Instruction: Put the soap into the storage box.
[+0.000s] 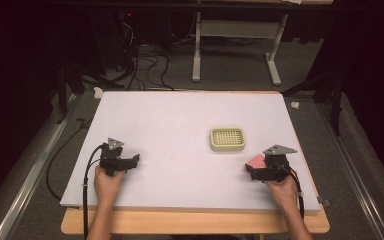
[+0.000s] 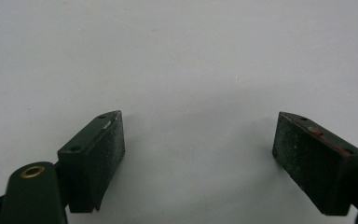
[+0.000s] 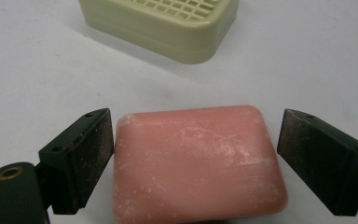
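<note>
A pink bar of soap (image 3: 196,158) lies flat on the white table top, between the jaws of my right gripper (image 3: 196,116). The jaws stand open around it: the left pad (image 3: 93,149) is at the soap's edge, and a small gap separates the right pad (image 3: 307,154) from it. Just beyond the soap sits a pale green soap dish (image 3: 168,23) with a grid top. In the high view the soap (image 1: 255,161) is at the right gripper (image 1: 252,169), near the table's right front, with the dish (image 1: 227,139) a little farther back. My left gripper (image 1: 134,160) rests open at the left front, its jaws (image 2: 200,120) over bare table.
The white board (image 1: 180,120) lies on a wooden table whose front edge (image 1: 190,222) shows below it. Cables trail from both grippers off the front. Beyond the table are a floor with cables and a white desk frame (image 1: 235,45).
</note>
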Motion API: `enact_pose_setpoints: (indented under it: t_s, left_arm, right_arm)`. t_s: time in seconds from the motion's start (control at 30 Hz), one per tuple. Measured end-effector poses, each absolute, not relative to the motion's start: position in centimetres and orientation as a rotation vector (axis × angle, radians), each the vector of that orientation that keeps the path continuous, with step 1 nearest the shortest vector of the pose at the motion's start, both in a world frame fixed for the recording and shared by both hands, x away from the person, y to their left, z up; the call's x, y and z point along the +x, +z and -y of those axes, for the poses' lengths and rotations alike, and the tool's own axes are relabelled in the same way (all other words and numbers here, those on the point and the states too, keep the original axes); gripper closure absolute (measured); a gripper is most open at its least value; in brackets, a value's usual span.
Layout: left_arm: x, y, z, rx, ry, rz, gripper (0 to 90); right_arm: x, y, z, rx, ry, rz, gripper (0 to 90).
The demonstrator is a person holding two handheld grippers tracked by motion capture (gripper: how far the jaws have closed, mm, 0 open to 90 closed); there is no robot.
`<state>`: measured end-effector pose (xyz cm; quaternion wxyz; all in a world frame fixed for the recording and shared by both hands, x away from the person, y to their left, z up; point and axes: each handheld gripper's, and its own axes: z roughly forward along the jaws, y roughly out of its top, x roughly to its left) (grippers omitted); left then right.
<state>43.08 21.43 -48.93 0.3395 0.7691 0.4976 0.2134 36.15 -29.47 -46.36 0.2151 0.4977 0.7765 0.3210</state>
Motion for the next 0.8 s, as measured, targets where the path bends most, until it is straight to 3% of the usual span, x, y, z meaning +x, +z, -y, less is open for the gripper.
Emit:
enact_pose_setpoints:
  t_s: [0.8]
  left_arm:
    - [43.1, -48.9, -21.4, 2.002, 0.555, -1.296, 17.4]
  right_arm:
    - [36.5, -47.5, 29.4, 1.413, 0.822, -2.248, 12.9]
